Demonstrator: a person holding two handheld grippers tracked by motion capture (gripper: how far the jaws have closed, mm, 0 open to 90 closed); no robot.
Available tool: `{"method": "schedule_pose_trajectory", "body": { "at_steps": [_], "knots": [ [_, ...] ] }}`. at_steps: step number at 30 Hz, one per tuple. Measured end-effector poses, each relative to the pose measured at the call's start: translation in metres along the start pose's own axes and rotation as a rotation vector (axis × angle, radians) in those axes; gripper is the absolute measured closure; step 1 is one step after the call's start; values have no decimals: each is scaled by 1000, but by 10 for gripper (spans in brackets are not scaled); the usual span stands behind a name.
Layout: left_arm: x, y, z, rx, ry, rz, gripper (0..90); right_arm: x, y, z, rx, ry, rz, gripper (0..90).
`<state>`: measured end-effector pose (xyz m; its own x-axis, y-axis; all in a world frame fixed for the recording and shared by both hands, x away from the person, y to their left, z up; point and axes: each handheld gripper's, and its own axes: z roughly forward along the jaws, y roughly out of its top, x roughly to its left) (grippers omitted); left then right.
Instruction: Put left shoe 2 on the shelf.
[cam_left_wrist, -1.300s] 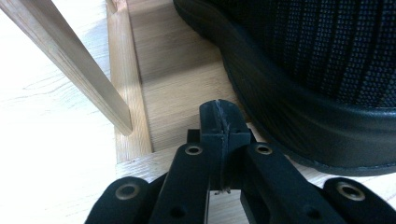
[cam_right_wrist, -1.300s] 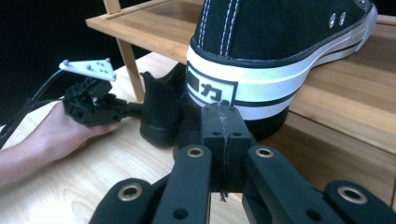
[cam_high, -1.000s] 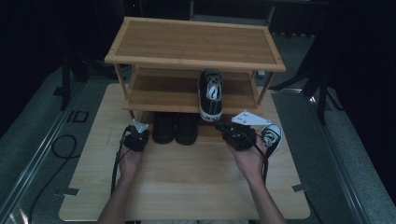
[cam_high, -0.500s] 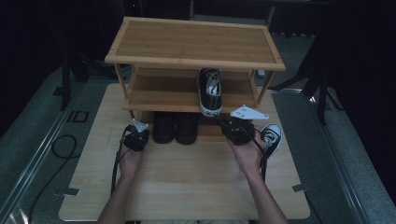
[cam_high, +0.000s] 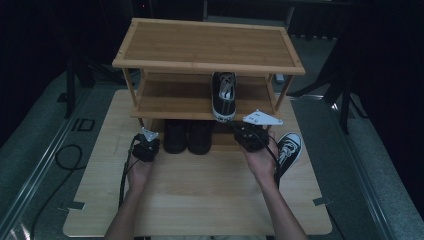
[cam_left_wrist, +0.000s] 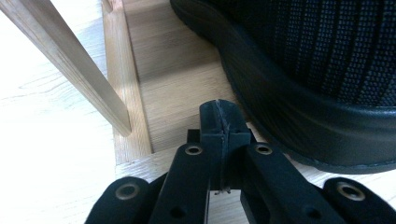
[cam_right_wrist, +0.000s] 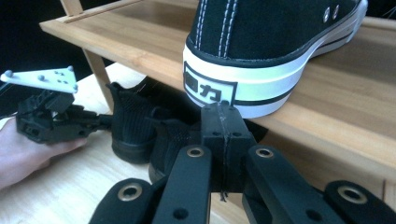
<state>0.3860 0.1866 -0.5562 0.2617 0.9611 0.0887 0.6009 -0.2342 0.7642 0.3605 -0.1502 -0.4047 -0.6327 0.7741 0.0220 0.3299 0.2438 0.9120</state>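
My left claw (cam_high: 148, 139) sits low on the tabletop (cam_high: 200, 195), at the front left corner of the bamboo shoe rack (cam_high: 207, 47). In the left gripper view its jaws are pressed together with nothing between them, the tips just short of the rack's bottom board and just beside the sole of the nearer black shoe (cam_left_wrist: 317, 79). A slanted rack leg (cam_left_wrist: 70, 65) crosses to one side of the claw.

My right claw (cam_high: 241, 131) is held up off the tabletop, in front of the middle shelf (cam_high: 170, 102). Jaws together here too, empty. In the right gripper view the tips point at the heel of the black-and-white sneaker (cam_right_wrist: 275, 51) that lies on that shelf, heel towards me and slightly over the front edge. I cannot tell whether the tips touch the heel; they look just below it.

The pair of black shoes (cam_high: 187, 136) stands side by side on the bottom level, between my two claws. A second black-and-white sneaker (cam_high: 289, 150) lies sole-up on the tabletop just right of my right hand (cam_high: 260, 160).
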Motion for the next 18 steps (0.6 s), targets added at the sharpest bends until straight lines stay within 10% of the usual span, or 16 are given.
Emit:
{"method": "schedule_pose_trajectory", "body": {
  "at_steps": [18],
  "knots": [
    [0, 0, 0, 0, -3, -7, 900, -4, 3, 13, 6, -17, 8, 900]
  ]
}}
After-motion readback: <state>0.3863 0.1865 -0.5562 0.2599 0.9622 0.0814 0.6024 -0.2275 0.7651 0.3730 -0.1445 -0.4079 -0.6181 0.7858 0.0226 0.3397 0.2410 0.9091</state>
